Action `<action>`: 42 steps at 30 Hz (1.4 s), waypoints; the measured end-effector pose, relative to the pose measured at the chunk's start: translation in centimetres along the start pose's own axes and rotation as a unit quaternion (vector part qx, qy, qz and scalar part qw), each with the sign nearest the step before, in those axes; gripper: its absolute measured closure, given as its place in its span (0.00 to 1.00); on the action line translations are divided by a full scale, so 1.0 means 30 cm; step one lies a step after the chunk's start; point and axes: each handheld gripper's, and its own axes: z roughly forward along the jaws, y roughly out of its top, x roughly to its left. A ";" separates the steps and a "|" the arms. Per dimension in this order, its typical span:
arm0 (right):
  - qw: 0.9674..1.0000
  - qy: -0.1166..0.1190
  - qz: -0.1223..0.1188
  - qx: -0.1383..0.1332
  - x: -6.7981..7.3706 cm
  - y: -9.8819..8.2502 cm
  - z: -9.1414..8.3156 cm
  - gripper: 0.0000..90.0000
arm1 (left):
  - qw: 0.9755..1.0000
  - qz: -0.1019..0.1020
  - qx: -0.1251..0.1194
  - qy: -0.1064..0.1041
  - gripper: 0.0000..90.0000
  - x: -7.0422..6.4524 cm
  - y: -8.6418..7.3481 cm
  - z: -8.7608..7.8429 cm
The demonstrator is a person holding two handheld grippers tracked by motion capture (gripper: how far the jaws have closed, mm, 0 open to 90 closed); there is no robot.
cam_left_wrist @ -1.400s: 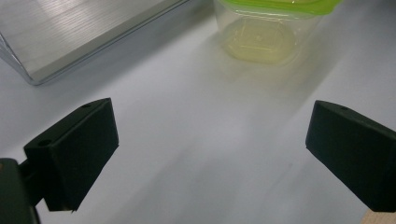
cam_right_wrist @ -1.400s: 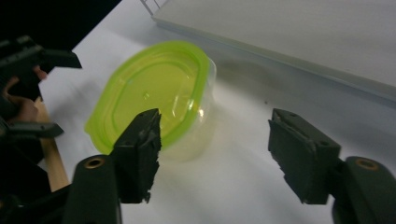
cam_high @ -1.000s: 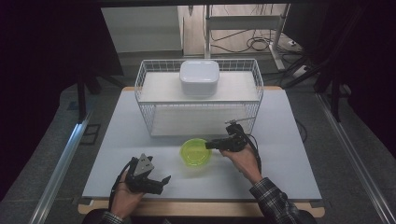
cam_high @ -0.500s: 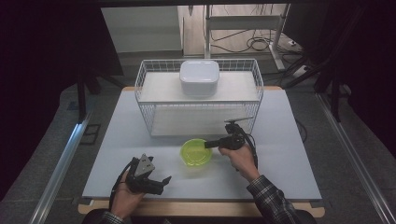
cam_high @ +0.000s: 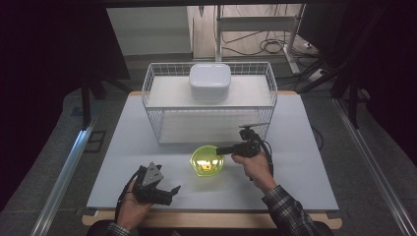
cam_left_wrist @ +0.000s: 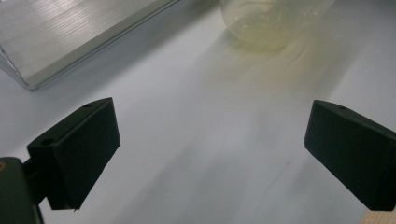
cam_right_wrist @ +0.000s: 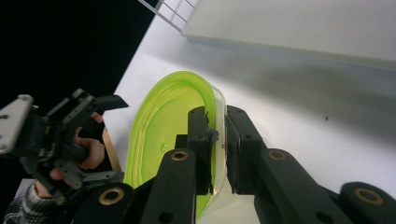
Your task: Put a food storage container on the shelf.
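A translucent lime-green bowl (cam_high: 205,161) stands on the white table in front of the wire basket. My right gripper (cam_high: 220,150) is shut on the bowl's right rim; in the right gripper view one jaw is inside the green bowl (cam_right_wrist: 161,135) and the other outside its wall, with my right gripper (cam_right_wrist: 217,140) pinching the rim. My left gripper (cam_high: 172,191) rests open near the table's front edge, left of the bowl. In the left gripper view its fingers (cam_left_wrist: 79,149) stand wide apart over bare table, with the bowl (cam_left_wrist: 271,21) ahead.
A white wire basket (cam_high: 158,105) stands at the back of the table (cam_high: 305,147), holding a white lidded container (cam_high: 210,81). The table's wooden front edge (cam_high: 206,221) runs just below my left hand. Metal rails flank both sides.
My right gripper and the bowl have shifted very slightly. The left gripper has stayed in place.
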 end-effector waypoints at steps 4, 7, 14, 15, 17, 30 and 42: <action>1.000 0.005 -0.008 -0.009 0.025 0.005 -0.029 0.91 | 1.000 0.000 -0.001 0.001 0.03 0.000 0.000 -0.001; 1.000 0.009 -0.015 -0.018 0.051 0.016 -0.058 0.91 | 1.000 -0.001 -0.003 0.004 0.03 0.001 0.001 -0.003; 0.999 0.012 -0.019 -0.026 0.084 0.038 -0.092 0.91 | 1.000 -0.008 -0.007 0.005 0.03 0.006 0.000 -0.006; 0.999 0.015 -0.020 -0.029 0.096 0.045 -0.104 0.91 | 1.000 -0.008 -0.007 0.005 0.03 0.007 0.000 -0.006; 0.999 0.018 -0.023 -0.035 0.106 0.054 -0.116 0.91 | 1.000 -0.007 -0.007 0.005 0.03 0.006 0.000 -0.006; 0.997 0.025 -0.039 -0.062 0.179 0.120 -0.210 0.91 | 1.000 -0.008 -0.006 0.005 0.03 0.006 0.000 -0.005; 0.995 0.026 -0.049 -0.087 0.261 0.203 -0.300 0.91 | 1.000 -0.010 -0.005 0.011 0.03 0.012 -0.001 -0.006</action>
